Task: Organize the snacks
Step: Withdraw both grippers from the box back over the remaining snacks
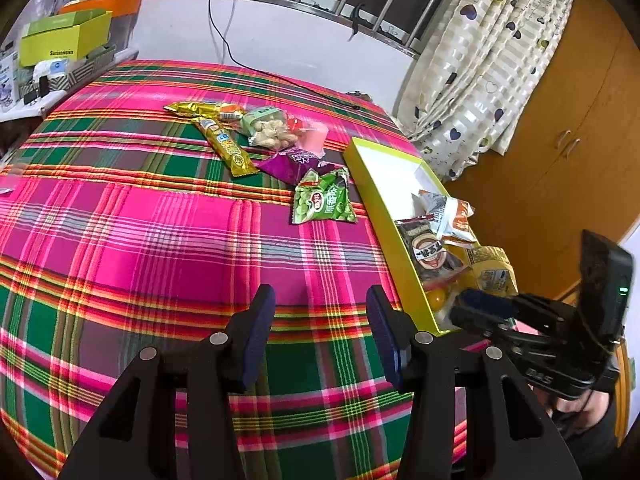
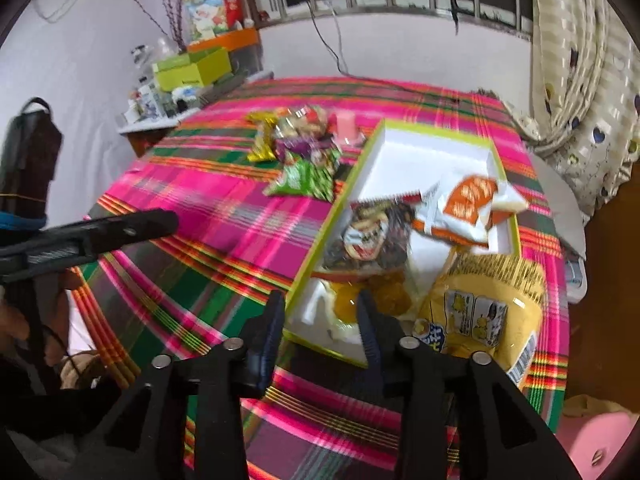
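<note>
Both tools spread wide and holding nothing, with loose snacks waiting far ahead.

Left tool (image 1: pixel 320 332) low over the plaid counter (image 1: pixel 140 248), pointing forward, fingers wide apart. Green snack bag (image 1: pixel 323 199) straight ahead of it and a bit right, lying flat, well apart from the fingers. More loose snacks past that: purple bag (image 1: pixel 290 164), peanuts (image 1: pixel 272 130), long gold bar (image 1: pixel 228 146) slanting away to the left. Yellow-green box (image 1: pixel 384 216) off to the right, already part full. Right tool (image 2: pixel 320 320) wide open too, tips at the near edge of the box, beside the yellow pack (image 2: pixel 488 308). Left tool likely nearer the green bag.
</note>
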### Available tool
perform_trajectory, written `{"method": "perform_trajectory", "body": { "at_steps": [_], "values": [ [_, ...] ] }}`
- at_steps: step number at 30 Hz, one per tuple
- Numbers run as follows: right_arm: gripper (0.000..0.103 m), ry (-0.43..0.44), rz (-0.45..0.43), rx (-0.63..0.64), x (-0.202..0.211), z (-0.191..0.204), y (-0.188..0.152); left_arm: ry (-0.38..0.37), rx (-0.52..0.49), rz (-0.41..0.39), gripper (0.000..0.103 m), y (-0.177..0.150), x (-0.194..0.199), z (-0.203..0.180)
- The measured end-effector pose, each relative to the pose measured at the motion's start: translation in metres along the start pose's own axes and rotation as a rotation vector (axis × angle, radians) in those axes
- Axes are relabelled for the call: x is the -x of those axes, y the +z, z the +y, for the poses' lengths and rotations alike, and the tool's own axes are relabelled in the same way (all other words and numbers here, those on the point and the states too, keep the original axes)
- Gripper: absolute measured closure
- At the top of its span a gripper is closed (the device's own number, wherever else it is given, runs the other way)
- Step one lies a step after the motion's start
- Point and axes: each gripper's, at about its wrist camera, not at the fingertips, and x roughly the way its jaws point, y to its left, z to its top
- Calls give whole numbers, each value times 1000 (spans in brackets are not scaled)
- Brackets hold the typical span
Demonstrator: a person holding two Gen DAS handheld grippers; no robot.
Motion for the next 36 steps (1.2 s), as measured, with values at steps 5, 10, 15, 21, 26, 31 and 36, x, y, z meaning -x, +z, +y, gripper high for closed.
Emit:
{"method": "perform_trajectory", "body": {
  "at_steps": [5, 10, 15, 21, 26, 31, 36],
  "values": [
    [57, 2, -52, 23, 14, 9, 6, 27, 14, -17, 54, 2, 0, 2],
    [55, 8, -54, 15, 15, 11, 6, 50, 5, -11, 54, 0, -4, -1],
    [54, 15, -55, 8, 14, 12, 6, 67, -14, -10, 54, 1, -7, -6],
    [54, 18, -47, 1, 11, 14, 11, 75, -17, -15, 54, 3, -9, -4],
    [54, 19, -43, -18, 7, 12, 16, 74, -12, -10, 54, 6, -13, -2],
    [54, 16, -35, -33, 2, 8, 21, 81, -9, -11, 54, 8, -15, 2],
    [54, 18, -28, -42, -4, 7, 26, 84, 2, -4, 54, 10, -18, 8]
  ]
}}
